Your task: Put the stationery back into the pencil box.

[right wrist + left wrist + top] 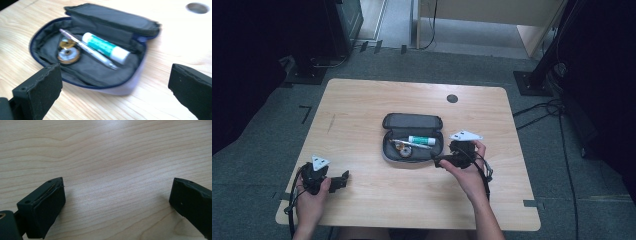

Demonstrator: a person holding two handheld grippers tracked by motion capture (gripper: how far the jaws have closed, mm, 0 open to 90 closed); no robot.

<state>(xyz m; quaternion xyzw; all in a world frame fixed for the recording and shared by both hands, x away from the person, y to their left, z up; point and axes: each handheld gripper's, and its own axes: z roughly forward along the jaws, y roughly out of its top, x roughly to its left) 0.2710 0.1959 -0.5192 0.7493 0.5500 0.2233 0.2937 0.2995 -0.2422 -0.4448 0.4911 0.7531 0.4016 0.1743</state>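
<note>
Counting one pouch [100, 75], two gears [68, 51]

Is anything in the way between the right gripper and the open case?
Nothing visible. The right gripper sits open just at the near right rim of the case, with bare table between its fingers and the case.

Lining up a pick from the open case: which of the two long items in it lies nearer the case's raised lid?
The glue stick, the thick green-and-white tube; it lies on the lid side of the thin pen, which runs alongside it, nearer the right gripper.
</note>
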